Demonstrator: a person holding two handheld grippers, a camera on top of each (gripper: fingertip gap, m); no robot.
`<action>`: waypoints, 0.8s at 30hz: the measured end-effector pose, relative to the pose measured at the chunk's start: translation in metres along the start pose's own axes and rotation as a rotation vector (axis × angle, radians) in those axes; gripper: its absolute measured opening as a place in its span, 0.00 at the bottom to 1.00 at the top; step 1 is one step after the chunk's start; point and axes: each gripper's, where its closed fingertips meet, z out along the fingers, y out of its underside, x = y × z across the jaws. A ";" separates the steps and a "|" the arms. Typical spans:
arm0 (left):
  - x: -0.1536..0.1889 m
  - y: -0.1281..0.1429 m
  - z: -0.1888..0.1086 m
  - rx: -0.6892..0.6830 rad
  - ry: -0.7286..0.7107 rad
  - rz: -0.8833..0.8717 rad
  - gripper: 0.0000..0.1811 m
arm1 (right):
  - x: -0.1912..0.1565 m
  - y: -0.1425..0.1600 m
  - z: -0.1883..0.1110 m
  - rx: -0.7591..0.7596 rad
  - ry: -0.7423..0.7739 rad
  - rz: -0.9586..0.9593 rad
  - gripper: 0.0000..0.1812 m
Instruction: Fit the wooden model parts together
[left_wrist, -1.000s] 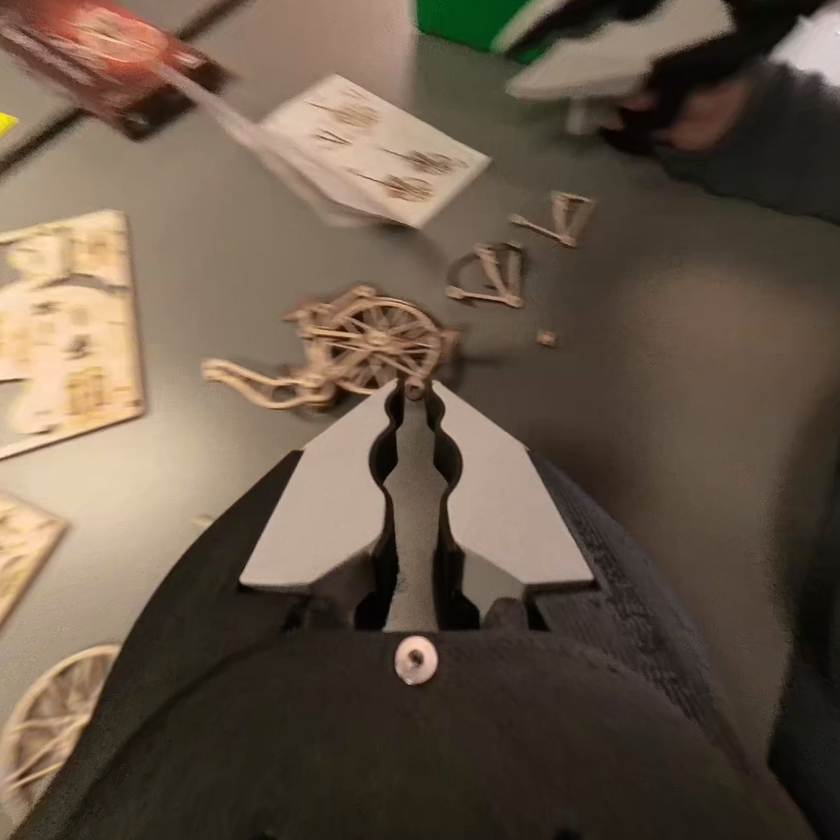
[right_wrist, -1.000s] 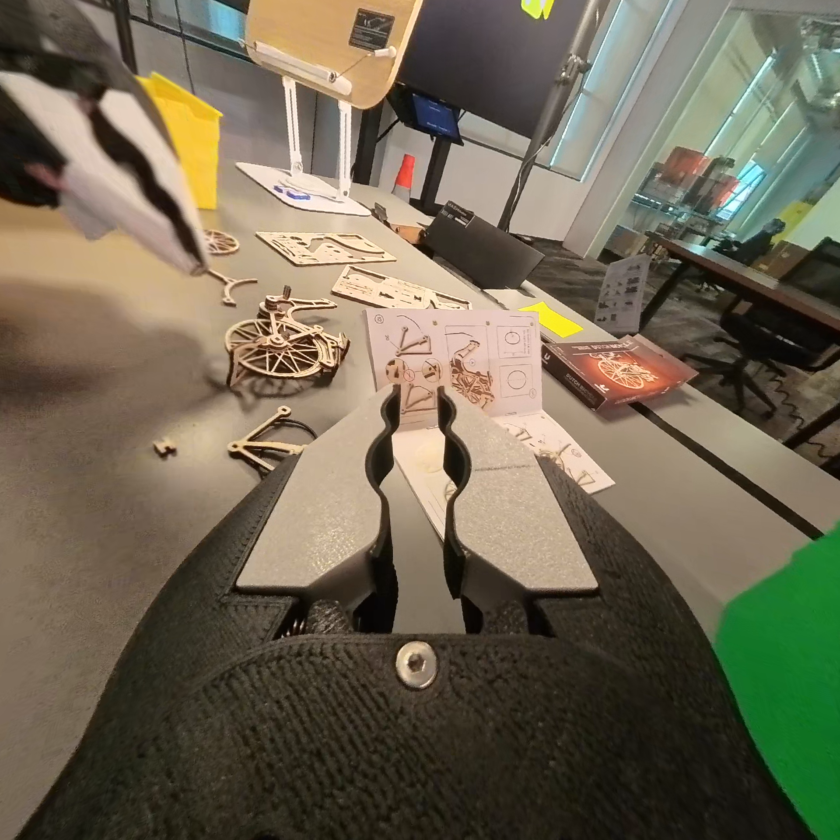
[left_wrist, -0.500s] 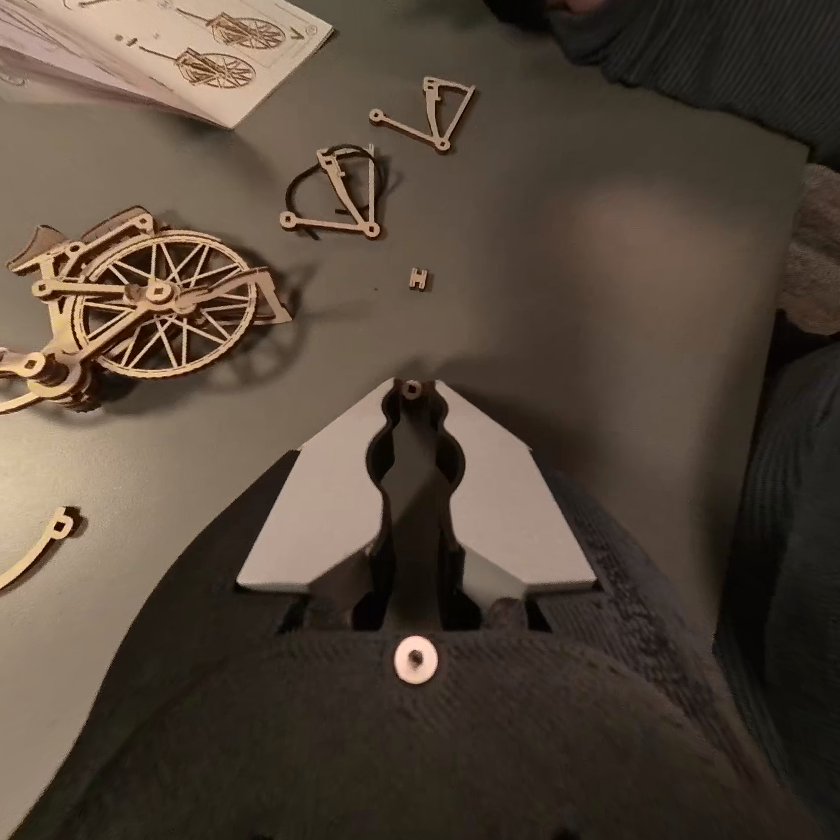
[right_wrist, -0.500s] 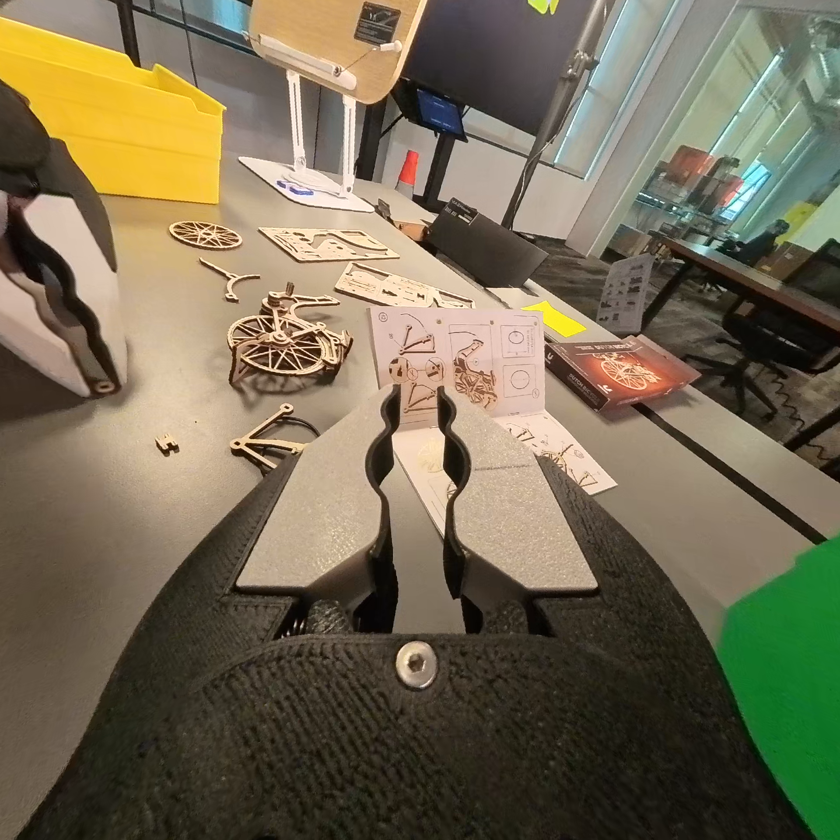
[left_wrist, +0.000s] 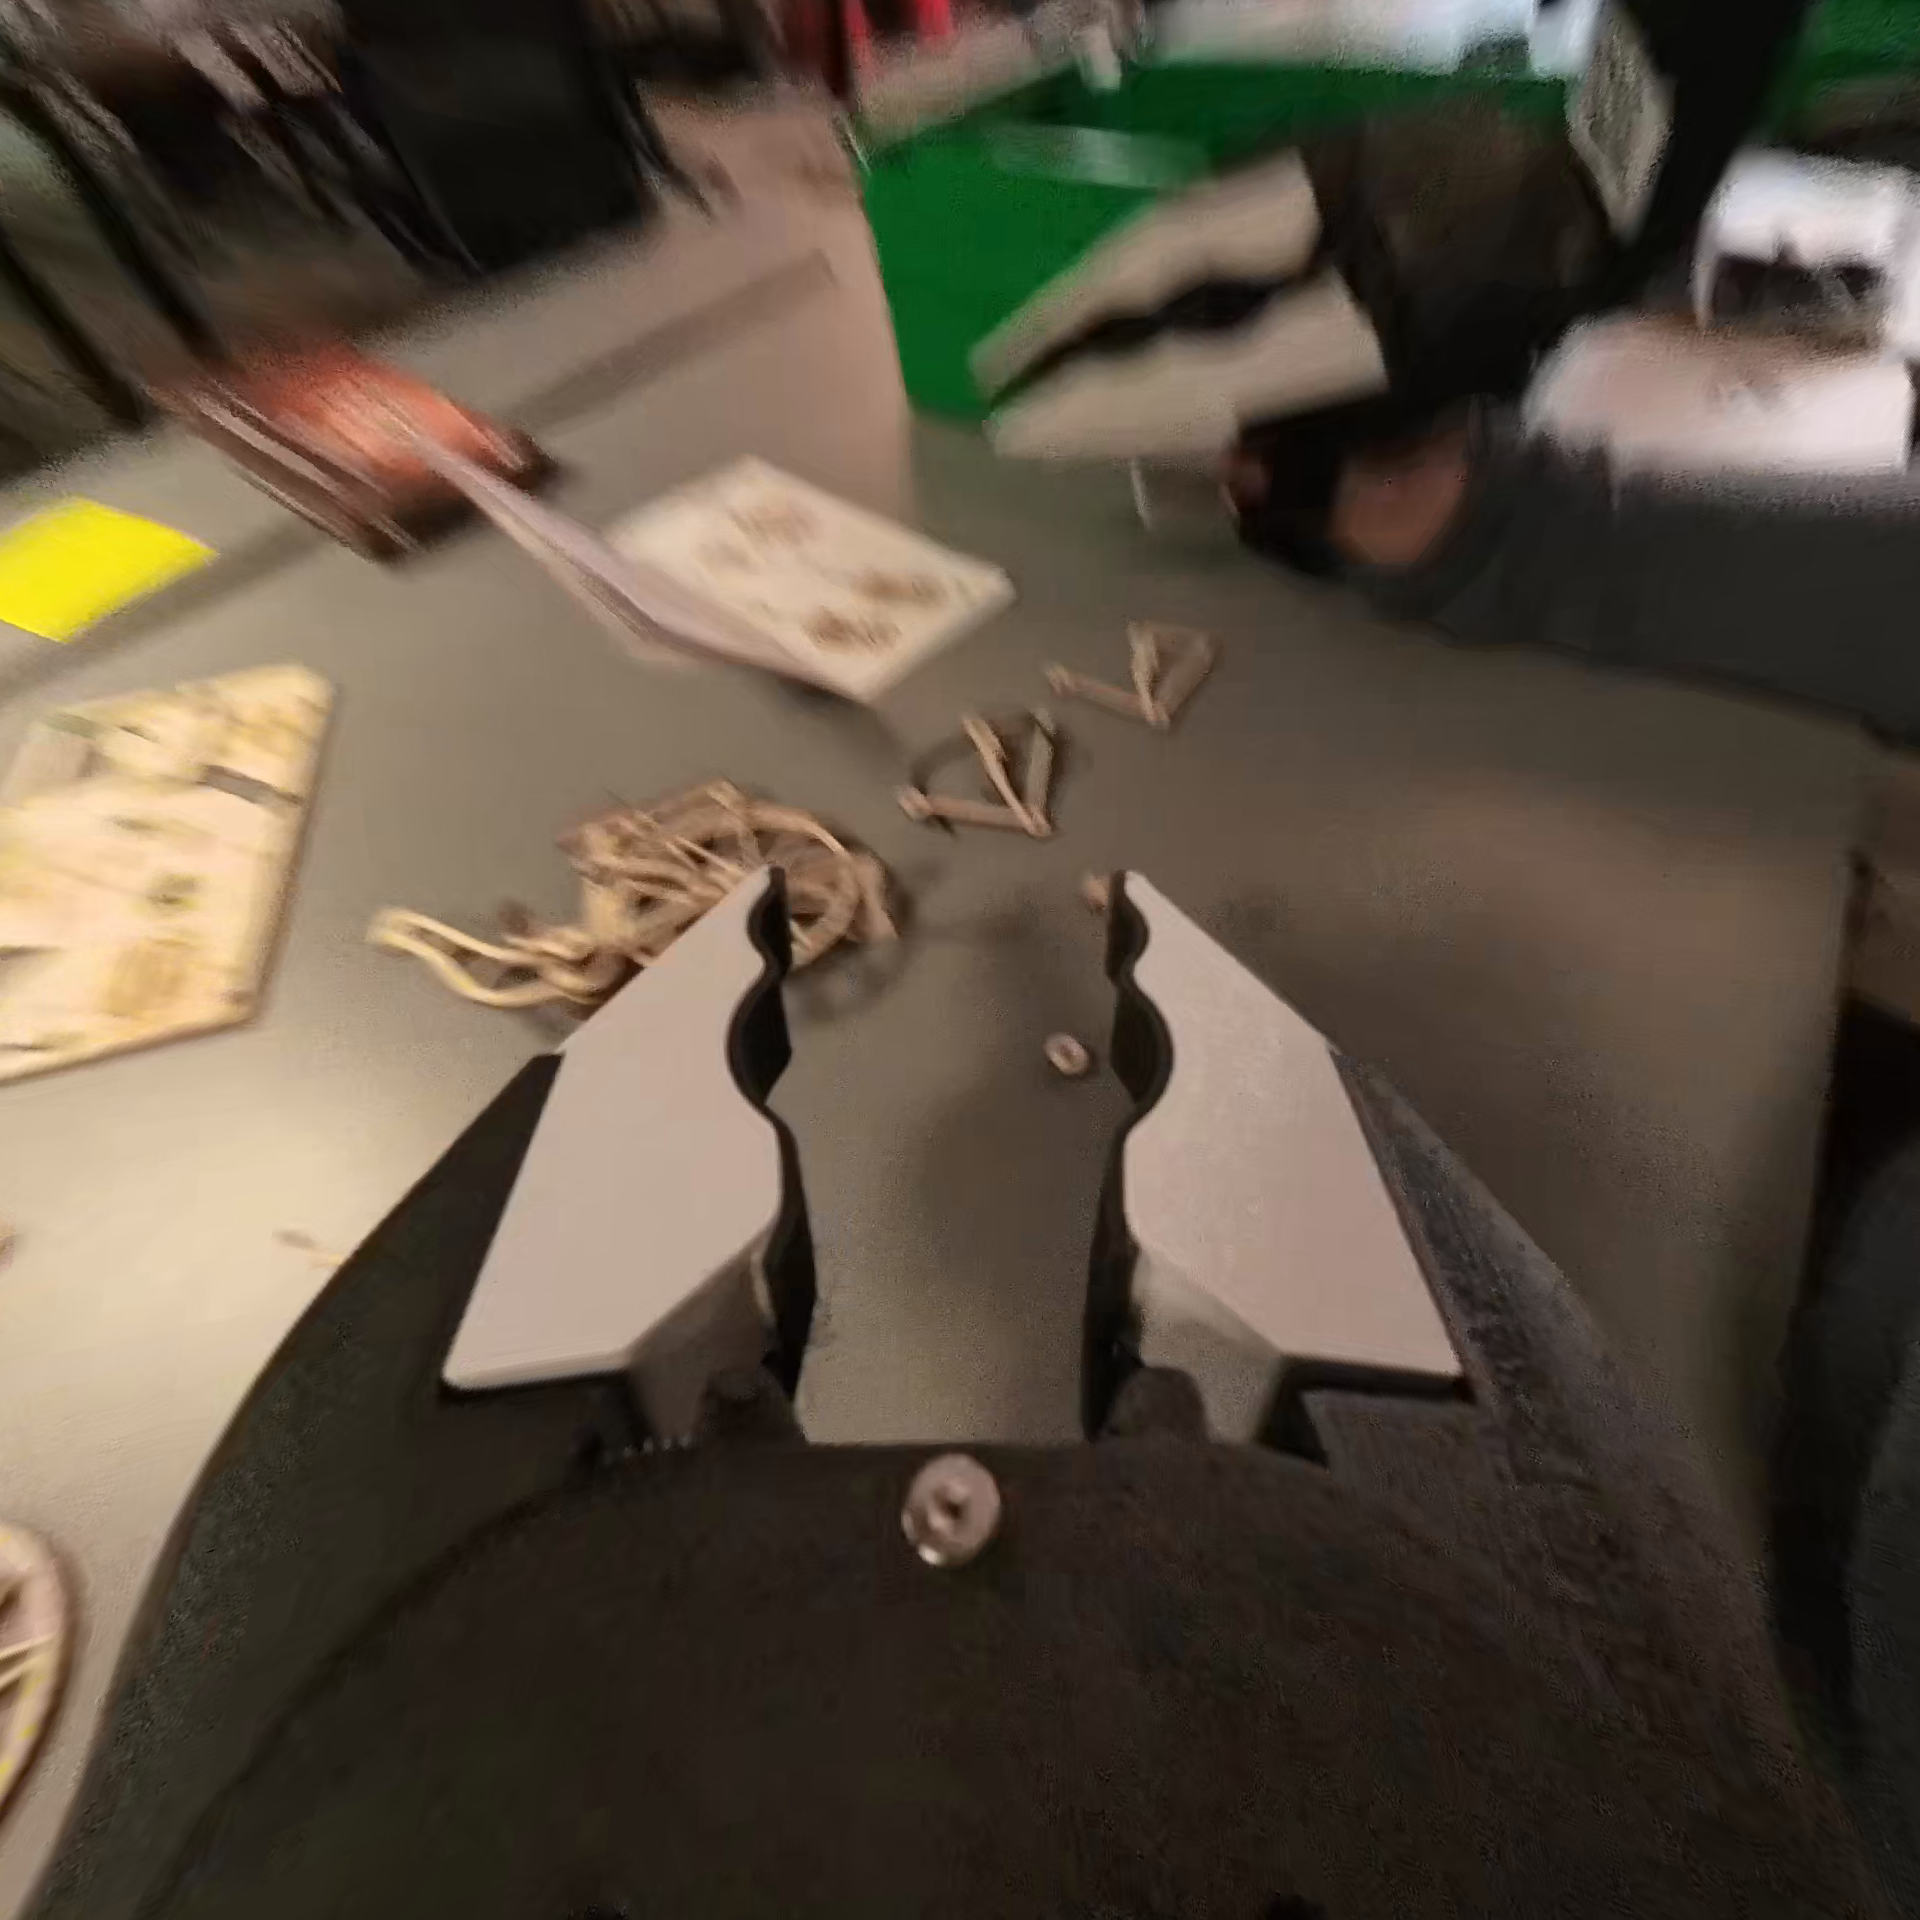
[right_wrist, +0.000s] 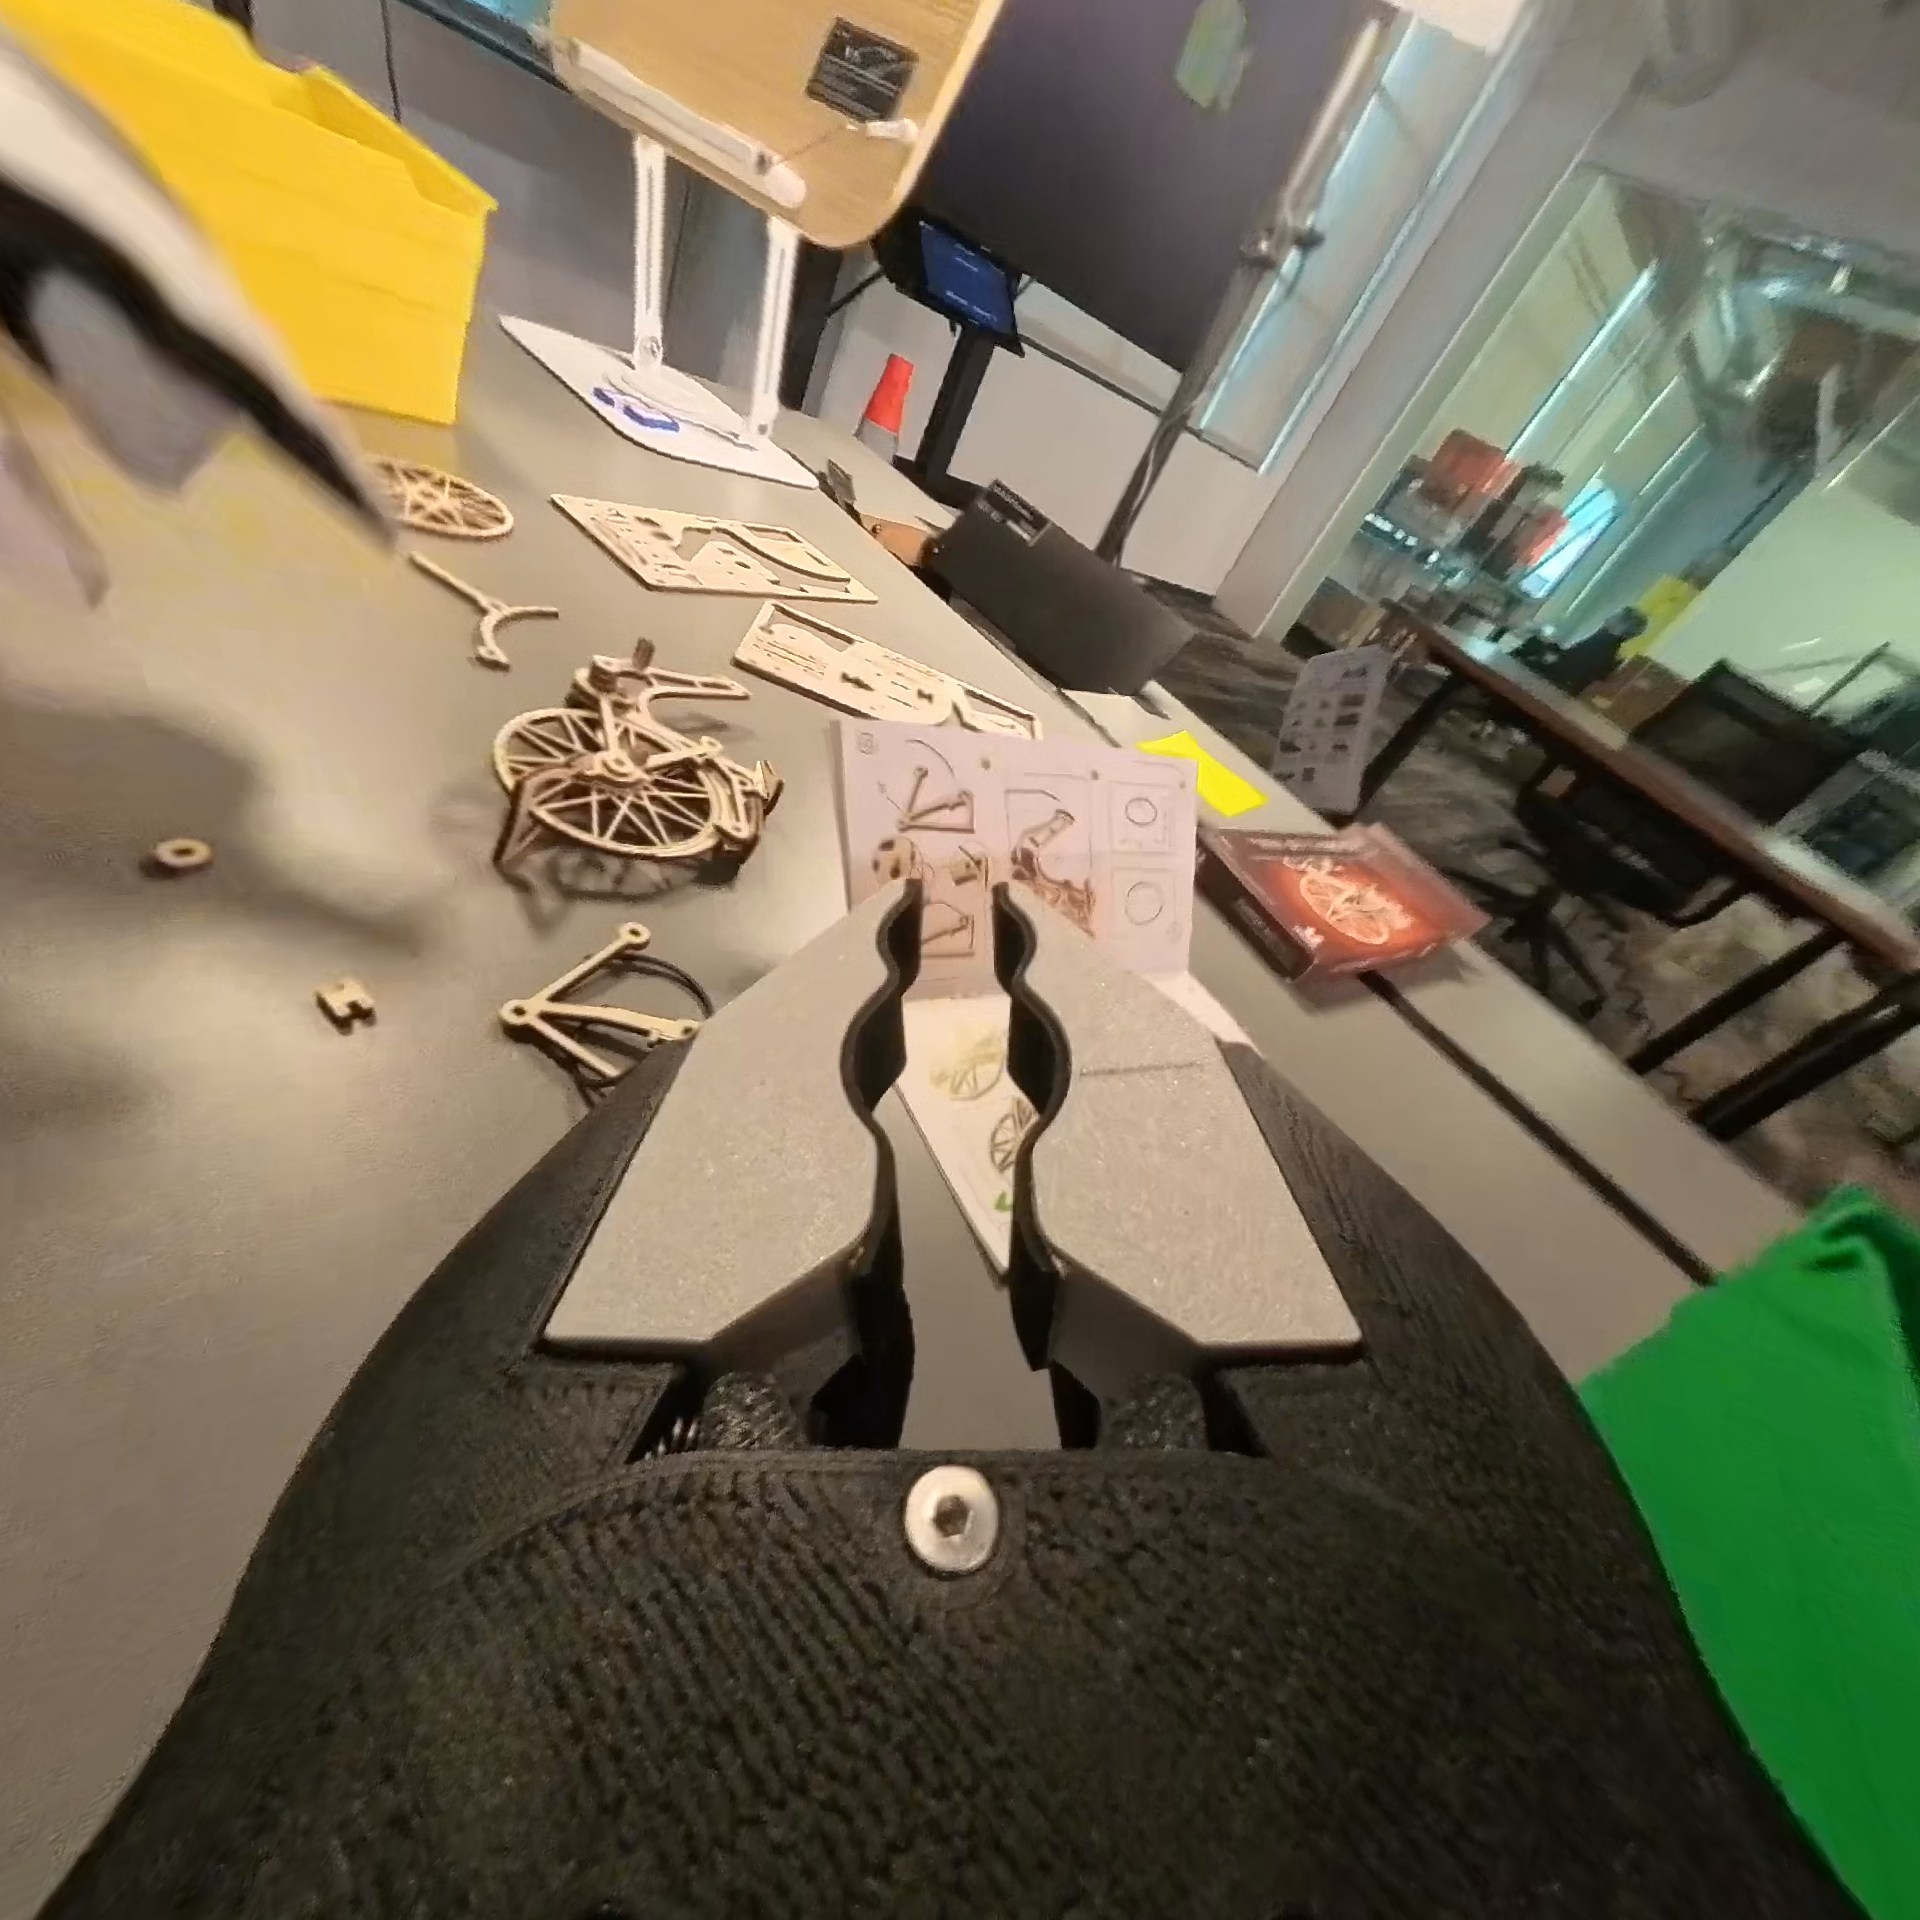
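Left claw (left_wrist: 940, 904) now spread wide, small wooden ring (left_wrist: 1067, 1054) dropped on table (left_wrist: 1455, 935); right claw (right_wrist: 954, 902) unchanged, slightly parted, empty.

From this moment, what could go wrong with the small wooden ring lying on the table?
1. The small wooden ring lies loose on the grey table, apart from the other parts; a careless sweep of the open left hand-held gripper might knock it away.
2. The left view is blurred by fast motion, so a grasp now may miss such a tiny piece.
3. The H-shaped piece lies nearby and may be picked by mistake.
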 end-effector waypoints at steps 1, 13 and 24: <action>-0.012 -0.015 -0.009 0.099 -0.073 0.008 0.33 | -0.007 -0.005 0.002 0.004 0.000 -0.055 0.06; -0.040 -0.053 -0.046 0.325 -0.357 0.108 0.09 | -0.030 -0.017 -0.003 0.050 0.000 -0.152 0.00; -0.059 -0.070 -0.250 0.254 -0.824 0.346 0.02 | -0.015 -0.011 -0.002 0.005 0.109 -0.198 0.00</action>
